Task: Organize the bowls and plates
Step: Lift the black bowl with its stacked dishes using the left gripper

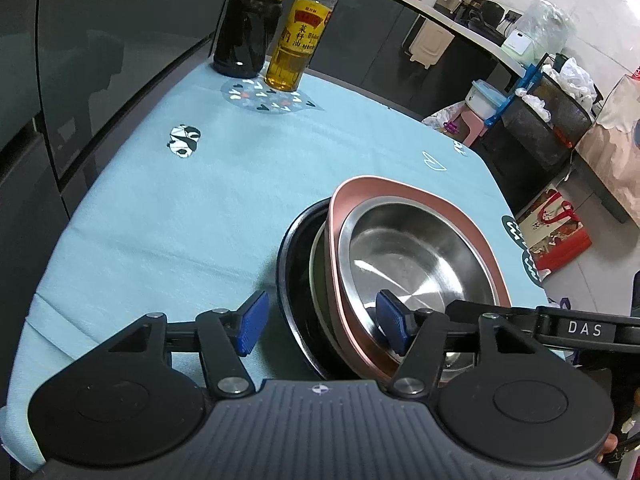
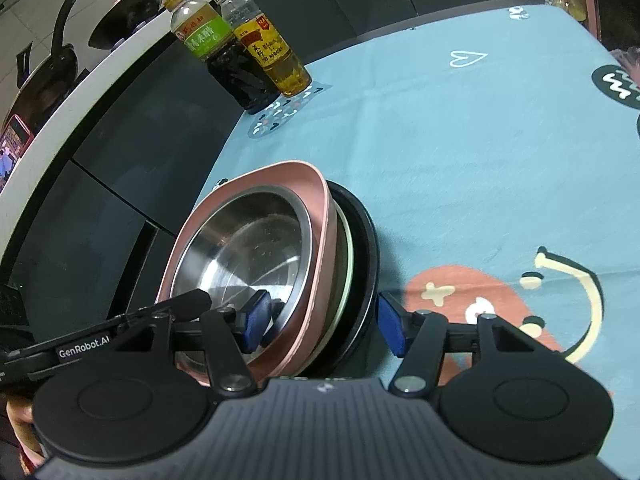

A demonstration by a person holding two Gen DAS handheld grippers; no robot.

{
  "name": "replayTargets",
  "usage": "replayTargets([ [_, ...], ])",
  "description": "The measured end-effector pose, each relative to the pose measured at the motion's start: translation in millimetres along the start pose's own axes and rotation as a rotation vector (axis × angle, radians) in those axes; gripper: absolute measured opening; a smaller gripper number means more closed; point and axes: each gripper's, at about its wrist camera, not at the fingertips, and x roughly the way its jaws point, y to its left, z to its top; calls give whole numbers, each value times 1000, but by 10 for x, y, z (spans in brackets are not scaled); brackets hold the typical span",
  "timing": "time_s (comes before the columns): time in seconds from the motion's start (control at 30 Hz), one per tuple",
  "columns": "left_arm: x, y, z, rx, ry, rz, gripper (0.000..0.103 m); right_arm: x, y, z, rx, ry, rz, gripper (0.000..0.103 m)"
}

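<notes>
Straddling the near rim of the stack, my left gripper (image 1: 320, 324) has its jaws spread: one blue pad sits inside the steel bowl (image 1: 416, 252), the other outside the black plate (image 1: 292, 276). My right gripper (image 2: 322, 320) mirrors this, jaws spread, one pad inside the steel bowl (image 2: 248, 252), the other beside the black plate (image 2: 366, 264). The steel bowl nests in a pink bowl (image 1: 404, 196), above a pale dish and the black plate, on the blue tablecloth (image 1: 180, 208). A dark vinegar bottle (image 1: 250, 24) and an oil bottle (image 1: 298, 40) stand at the far edge.
</notes>
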Motion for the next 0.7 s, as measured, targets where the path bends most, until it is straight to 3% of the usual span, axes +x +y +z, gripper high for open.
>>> replayTargets([
  [0.33,70,35,8,-7,4,-23,59,25,-9,18,-7,-1,-1,49],
  [0.43,64,40,2,-4,1,-36,54,31,34,8,-24,-8,-11,49],
  [0.7,35,-32,-23,31,-14,-12,54,22,97,-39,-52,-37,-41,48],
])
